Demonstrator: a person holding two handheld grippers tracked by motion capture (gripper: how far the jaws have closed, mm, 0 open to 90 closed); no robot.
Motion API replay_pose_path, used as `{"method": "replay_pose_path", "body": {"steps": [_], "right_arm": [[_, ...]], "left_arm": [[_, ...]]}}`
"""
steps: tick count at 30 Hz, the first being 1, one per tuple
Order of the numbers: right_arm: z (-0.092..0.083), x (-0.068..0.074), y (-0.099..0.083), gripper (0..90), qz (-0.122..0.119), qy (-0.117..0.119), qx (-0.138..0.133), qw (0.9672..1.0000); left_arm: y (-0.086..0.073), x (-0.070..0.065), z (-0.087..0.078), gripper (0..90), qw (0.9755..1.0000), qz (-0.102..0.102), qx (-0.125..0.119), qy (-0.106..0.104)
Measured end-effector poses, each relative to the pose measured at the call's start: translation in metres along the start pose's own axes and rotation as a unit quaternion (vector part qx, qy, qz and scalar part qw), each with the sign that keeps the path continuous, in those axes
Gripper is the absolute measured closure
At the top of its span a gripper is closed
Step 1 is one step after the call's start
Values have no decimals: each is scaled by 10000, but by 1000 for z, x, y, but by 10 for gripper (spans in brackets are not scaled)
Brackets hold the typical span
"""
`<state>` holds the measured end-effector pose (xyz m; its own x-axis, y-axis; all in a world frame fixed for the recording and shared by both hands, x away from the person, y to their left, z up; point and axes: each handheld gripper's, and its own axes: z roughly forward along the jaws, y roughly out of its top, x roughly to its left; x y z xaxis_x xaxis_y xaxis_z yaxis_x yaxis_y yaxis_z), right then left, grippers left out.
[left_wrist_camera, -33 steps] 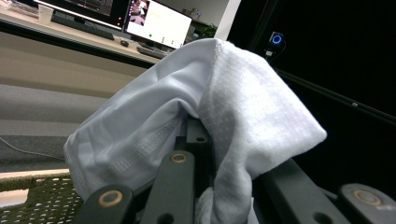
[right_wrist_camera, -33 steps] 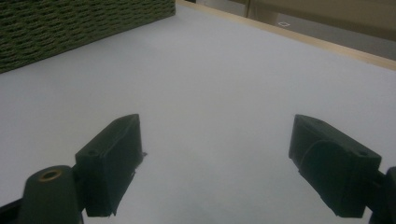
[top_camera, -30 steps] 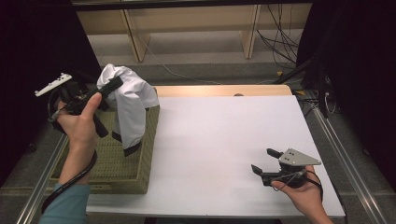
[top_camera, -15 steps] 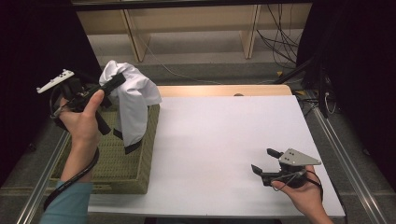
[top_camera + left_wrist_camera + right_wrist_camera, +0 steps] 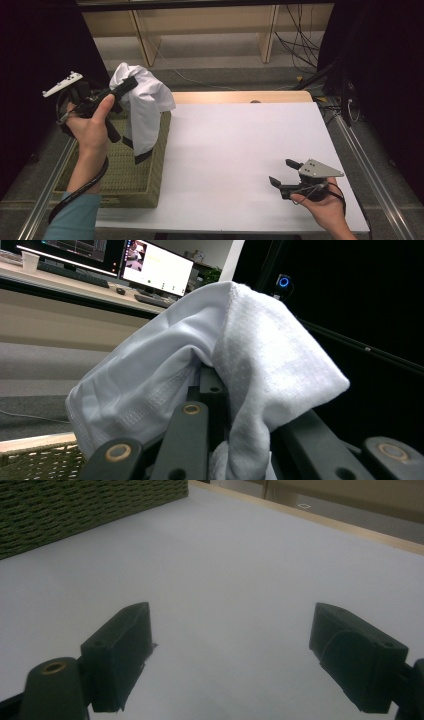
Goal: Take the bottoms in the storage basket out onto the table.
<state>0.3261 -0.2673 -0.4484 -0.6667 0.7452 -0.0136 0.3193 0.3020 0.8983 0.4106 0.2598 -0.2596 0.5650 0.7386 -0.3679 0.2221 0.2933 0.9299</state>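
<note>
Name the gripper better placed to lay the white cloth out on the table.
Left: the left gripper is shut on the white cloth above the green woven basket; the right gripper rests open, apart.

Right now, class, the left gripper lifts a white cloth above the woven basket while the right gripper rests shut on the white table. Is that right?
Not quite. The right gripper is open, its fingers spread apart with nothing between them, as the right gripper view shows. The left gripper does hold the white cloth above the woven basket.
</note>
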Motion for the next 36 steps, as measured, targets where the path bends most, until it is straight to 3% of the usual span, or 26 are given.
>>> {"method": "replay_pose_path", "body": {"steps": [36], "right_arm": [[0,0,0,181,6,3,3,10000]], "left_arm": [[5,-33,23,806,9990,124,53,-419]]}}
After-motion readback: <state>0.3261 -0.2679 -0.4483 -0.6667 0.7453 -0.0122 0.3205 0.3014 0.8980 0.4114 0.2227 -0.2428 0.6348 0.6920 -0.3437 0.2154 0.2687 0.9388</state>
